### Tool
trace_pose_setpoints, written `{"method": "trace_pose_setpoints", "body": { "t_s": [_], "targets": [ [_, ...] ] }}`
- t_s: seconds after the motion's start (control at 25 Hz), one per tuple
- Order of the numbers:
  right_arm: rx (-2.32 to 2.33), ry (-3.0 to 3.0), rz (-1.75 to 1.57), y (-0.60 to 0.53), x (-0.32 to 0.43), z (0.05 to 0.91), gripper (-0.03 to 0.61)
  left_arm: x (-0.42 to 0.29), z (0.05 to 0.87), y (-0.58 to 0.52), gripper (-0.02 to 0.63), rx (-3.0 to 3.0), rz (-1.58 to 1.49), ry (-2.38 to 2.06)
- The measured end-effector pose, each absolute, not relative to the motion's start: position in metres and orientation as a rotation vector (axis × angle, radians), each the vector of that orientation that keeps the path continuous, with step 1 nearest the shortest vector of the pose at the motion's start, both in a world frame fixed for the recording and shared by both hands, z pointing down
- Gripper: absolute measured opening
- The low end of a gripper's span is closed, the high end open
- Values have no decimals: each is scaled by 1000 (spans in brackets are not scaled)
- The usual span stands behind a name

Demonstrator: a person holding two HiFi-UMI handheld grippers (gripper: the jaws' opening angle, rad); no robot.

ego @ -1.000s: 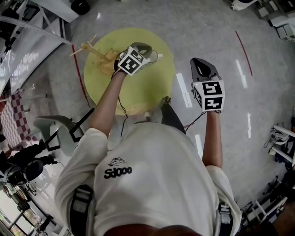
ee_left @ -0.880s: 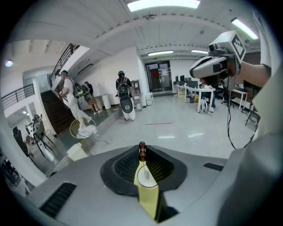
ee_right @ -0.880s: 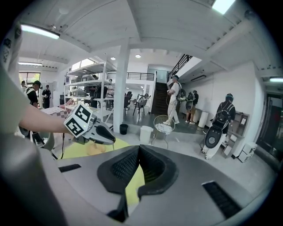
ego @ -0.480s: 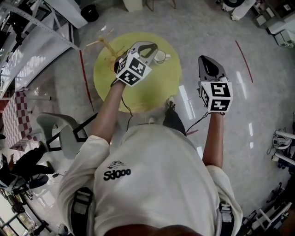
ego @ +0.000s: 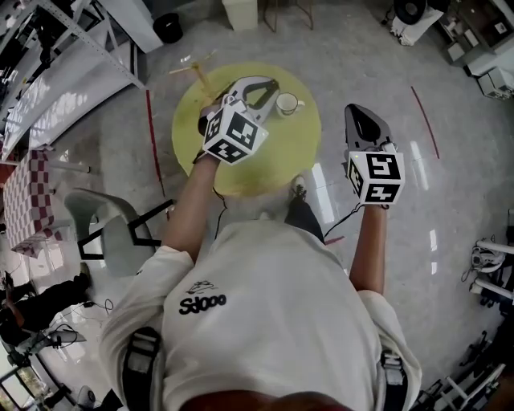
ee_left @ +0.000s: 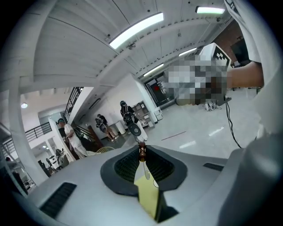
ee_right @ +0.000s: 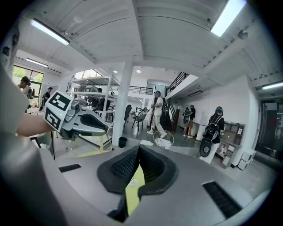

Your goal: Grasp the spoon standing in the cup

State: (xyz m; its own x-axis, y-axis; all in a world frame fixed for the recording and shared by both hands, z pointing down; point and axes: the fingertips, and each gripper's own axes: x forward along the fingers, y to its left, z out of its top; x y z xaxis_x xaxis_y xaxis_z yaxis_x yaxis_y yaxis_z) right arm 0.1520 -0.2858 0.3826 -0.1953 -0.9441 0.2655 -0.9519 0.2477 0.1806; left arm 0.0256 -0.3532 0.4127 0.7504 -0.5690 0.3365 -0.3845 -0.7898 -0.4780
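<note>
A white cup (ego: 286, 103) stands on the round yellow table (ego: 277, 156), and I see no spoon in it. My left gripper (ego: 259, 87) hangs above the table just left of the cup. In the left gripper view its jaws (ee_left: 142, 148) are shut on a slim spoon (ee_left: 142, 153) with a brown end, held at the fingertips. My right gripper (ego: 357, 115) is off the table's right edge, over the floor. Its jaws (ee_right: 138, 148) meet at the tips with nothing between them. The right gripper view also catches the left gripper (ee_right: 84, 121).
A wooden stick stand (ego: 197, 72) sits at the table's far left edge. A grey chair (ego: 108, 229) stands near left, a metal rack (ego: 72, 56) at the far left, a white bin (ego: 241, 12) beyond the table. Several people (ee_right: 157, 112) stand in the distance.
My left gripper has come away from the cup, which now stands apart to its right. The right gripper has hardly moved. The head view has tilted, showing more of the floor beyond the table.
</note>
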Motion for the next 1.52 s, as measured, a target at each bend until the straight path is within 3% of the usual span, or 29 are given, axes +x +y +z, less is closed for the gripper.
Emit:
{"method": "trace_pose_setpoints", "body": {
  "t_s": [1.52],
  "targets": [
    [1715,-2186,-9,-283,139,382,21,9,396,-333,63,-2598,-596,751]
  ]
}}
